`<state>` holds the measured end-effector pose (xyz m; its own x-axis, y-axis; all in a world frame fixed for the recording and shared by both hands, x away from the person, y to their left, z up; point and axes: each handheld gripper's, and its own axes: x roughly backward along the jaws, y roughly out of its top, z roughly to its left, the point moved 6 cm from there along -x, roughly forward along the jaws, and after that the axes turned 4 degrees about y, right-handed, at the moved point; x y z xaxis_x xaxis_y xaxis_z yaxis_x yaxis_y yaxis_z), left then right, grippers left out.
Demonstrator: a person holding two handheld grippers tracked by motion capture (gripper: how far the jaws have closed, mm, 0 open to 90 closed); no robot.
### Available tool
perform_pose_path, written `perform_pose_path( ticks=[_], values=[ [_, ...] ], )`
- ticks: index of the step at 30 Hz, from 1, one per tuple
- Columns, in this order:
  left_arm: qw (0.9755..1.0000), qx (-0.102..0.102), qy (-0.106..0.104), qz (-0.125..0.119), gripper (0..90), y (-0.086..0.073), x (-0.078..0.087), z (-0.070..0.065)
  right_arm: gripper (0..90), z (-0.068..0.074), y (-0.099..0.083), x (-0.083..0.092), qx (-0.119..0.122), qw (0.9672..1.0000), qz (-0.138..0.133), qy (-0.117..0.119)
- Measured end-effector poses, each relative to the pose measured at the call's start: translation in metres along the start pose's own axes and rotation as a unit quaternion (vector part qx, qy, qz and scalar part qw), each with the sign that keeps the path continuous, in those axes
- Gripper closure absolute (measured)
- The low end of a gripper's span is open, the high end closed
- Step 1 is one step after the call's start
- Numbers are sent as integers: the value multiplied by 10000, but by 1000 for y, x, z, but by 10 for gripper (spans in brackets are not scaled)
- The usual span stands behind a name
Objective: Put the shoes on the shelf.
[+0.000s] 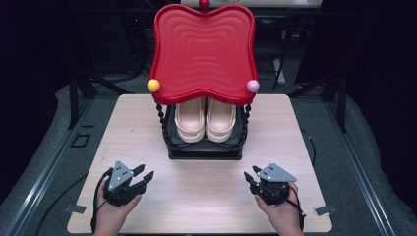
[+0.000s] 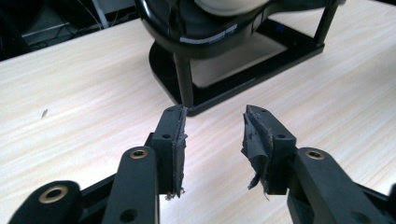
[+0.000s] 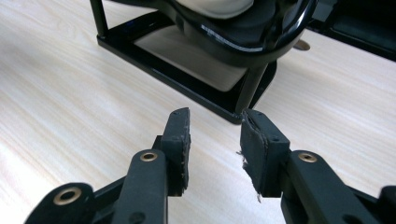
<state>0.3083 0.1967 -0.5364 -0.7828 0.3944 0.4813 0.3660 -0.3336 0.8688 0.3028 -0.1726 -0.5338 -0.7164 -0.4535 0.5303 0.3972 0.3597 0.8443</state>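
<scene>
Ahead, a black rack (image 1: 205,147) holding shoes (image 1: 205,119) faces both parted tongs.

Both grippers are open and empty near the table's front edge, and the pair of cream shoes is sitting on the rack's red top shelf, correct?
Not quite. The cream shoes sit on the black lower shelf, under the red top shelf, which is bare; the high view shows it. The left gripper and right gripper are open and empty, as you said.

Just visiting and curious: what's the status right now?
Left gripper open, empty. Right gripper open, empty. Cream shoes on black rack under red tray. Nothing between.
</scene>
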Motion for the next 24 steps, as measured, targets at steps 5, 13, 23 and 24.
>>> perform_pose_path(
  ticks=[5, 13, 23, 24],
  values=[
    [10000, -18, -52, 83, 520, -14, -5, 0, 627, -1, -16, -8, -85, 9998, 173, 86],
    [9996, -143, -39, 219, 508, -29, -15, -4, 586, 2, -28, -20, -68, 9996, 248, 117],
    [9991, -231, -6, 351, 494, -39, -24, -7, 522, 6, -36, -34, 12, 9995, 290, 135],
    [9992, -271, 66, 296, 475, -39, -24, -7, 497, 5, -36, -33, 93, 9996, 261, 41]
  ],
)
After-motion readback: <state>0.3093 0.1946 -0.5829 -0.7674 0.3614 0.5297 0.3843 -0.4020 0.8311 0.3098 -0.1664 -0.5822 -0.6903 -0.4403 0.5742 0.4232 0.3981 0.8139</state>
